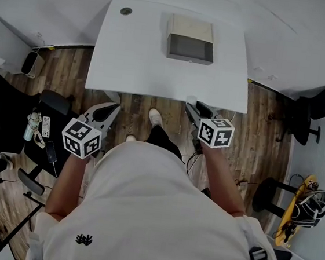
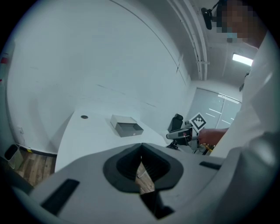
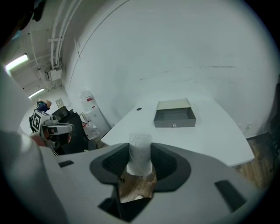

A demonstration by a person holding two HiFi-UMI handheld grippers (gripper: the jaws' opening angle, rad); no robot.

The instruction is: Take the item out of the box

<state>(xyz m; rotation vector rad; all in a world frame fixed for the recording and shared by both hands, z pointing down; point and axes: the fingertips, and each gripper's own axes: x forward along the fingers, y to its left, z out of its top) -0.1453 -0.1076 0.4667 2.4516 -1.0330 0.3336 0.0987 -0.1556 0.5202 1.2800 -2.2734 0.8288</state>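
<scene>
Counter (image 1: 135, 59) and open box (image 3: 174, 115) lie ahead of both claws, well apart from them. Step judged: item is out of the box; next it needs a free spot to be set down. Right claw (image 3: 140, 148) stands partly open, clamped on a pale item (image 3: 140, 159), possibly a small bag. Left claw (image 2: 141, 151) is closed and empty.

Bright, even room light; a ceiling strip light (image 2: 243, 59) glows upper right in your left gripper view. Both gripper views bulge and darken at the corners. The left gripper (image 2: 141, 148), close up, looks blurred.
</scene>
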